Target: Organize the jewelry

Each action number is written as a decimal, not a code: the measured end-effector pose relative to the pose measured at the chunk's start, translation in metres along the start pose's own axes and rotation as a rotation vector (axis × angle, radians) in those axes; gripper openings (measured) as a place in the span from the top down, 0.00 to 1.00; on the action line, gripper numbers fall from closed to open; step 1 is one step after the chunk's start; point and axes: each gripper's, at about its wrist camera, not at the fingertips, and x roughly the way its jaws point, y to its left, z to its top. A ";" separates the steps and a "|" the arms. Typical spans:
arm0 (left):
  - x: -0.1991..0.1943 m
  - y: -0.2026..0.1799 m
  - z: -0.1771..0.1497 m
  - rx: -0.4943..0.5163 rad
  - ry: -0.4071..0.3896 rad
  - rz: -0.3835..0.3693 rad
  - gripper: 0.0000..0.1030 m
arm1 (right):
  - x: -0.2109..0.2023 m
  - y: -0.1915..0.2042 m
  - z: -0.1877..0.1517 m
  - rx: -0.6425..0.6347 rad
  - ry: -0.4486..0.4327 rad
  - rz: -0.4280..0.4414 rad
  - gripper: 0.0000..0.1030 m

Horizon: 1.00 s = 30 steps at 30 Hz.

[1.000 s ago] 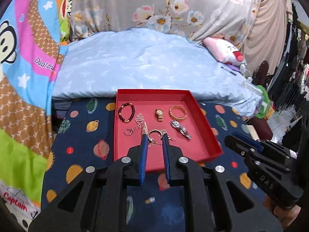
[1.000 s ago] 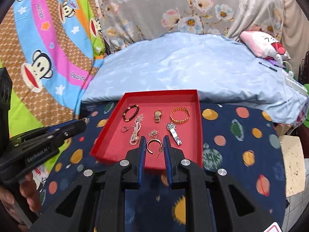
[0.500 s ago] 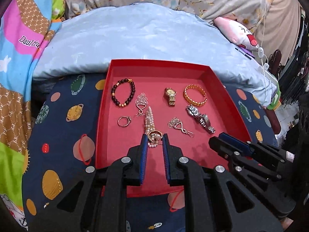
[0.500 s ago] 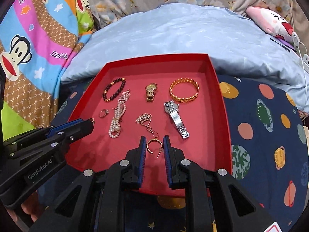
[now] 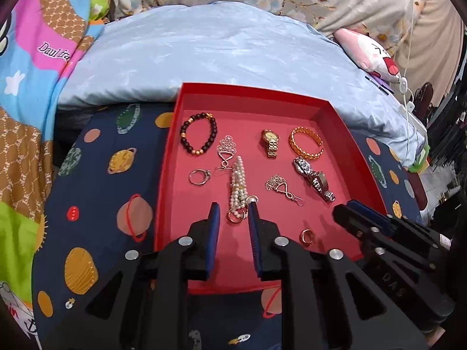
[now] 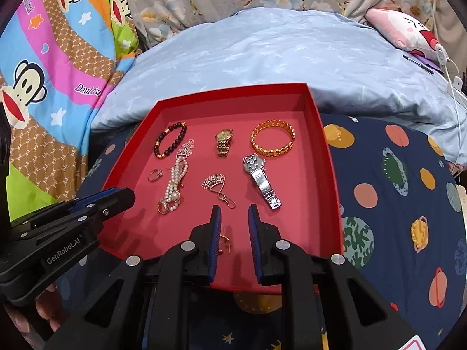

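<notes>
Your left gripper (image 5: 233, 204) has just been opening its jaws: the fingers stand apart, clamped on nothing, with the near end of the pearl strand (image 5: 238, 183) and a gold ring (image 5: 235, 217) lying loose between the tips. Your right gripper (image 6: 235, 207) also has its fingers apart and empty, and the small hoop (image 6: 225, 243) lies on the tray floor between them, close to the left finger. Everything sits inside the red tray (image 5: 344, 122), which rests on a soft planet-print sheet (image 5: 96, 204). If you lift the left gripper carelessly, its right tip, which looks to be touching a small ring at the strand's edge, may snag it and drag the pearls out of line. If you close the right fingers now, they may pinch only the hoop's rim and flick it away, since it is thin, round and lies flat. Pressing down hard could tilt the tray on the yielding bedding and slide every piece. The 2 filigree pendants (image 5: 226, 148) (image 5: 281, 188) carry open hooks that would catch on anything dragged past, and the far one touches the pearls. The tray looks like matte card with low upright walls. The pearls are small, glossy and bunched in several strands. The silver watch (image 6: 259, 179) and gold watch (image 6: 224, 143) have smooth linked metal bands, the bangle (image 6: 273, 143) is a ribbed gold open cuff, the bracelet (image 5: 198, 134) is dark round beads, and the silver ring (image 5: 200, 176) is a plain thin band with a small setting.
</notes>
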 end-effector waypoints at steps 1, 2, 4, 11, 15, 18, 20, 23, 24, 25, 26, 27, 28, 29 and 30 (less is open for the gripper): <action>-0.003 0.002 0.000 -0.005 -0.003 0.004 0.82 | -0.003 0.000 0.000 0.002 -0.005 0.001 0.82; -0.008 0.004 -0.001 -0.010 -0.009 0.007 0.82 | -0.008 0.000 0.000 0.004 -0.011 0.000 0.81; -0.017 0.006 -0.002 -0.017 -0.019 0.022 0.82 | -0.018 0.001 -0.002 0.008 -0.023 -0.004 0.79; -0.049 0.002 -0.013 -0.011 -0.044 0.064 0.82 | -0.049 0.008 -0.019 0.009 -0.040 -0.014 0.74; -0.064 -0.009 -0.025 0.011 -0.045 0.091 0.82 | -0.067 0.014 -0.032 0.018 -0.047 -0.005 0.70; -0.073 -0.016 -0.036 0.020 -0.044 0.102 0.82 | -0.081 0.020 -0.043 0.019 -0.052 -0.008 0.67; -0.078 -0.020 -0.043 0.019 -0.037 0.095 0.81 | -0.088 0.023 -0.049 0.019 -0.048 -0.013 0.67; -0.086 -0.026 -0.053 0.033 -0.039 0.113 0.72 | -0.098 0.026 -0.057 0.017 -0.055 -0.034 0.52; -0.088 -0.028 -0.056 0.037 -0.043 0.121 0.68 | -0.101 0.026 -0.059 0.017 -0.058 -0.039 0.48; -0.090 -0.030 -0.058 0.041 -0.046 0.128 0.63 | -0.106 0.028 -0.062 0.019 -0.062 -0.052 0.43; -0.093 -0.032 -0.062 0.049 -0.050 0.134 0.62 | -0.108 0.029 -0.064 0.017 -0.066 -0.059 0.41; -0.095 -0.033 -0.065 0.053 -0.052 0.142 0.61 | -0.112 0.031 -0.068 0.012 -0.072 -0.083 0.41; -0.097 -0.034 -0.067 0.056 -0.053 0.147 0.61 | -0.114 0.032 -0.069 0.009 -0.074 -0.096 0.39; -0.099 -0.034 -0.070 0.060 -0.053 0.152 0.61 | -0.116 0.032 -0.071 0.009 -0.074 -0.106 0.36; -0.100 -0.034 -0.072 0.059 -0.052 0.155 0.60 | -0.118 0.032 -0.074 0.016 -0.072 -0.115 0.35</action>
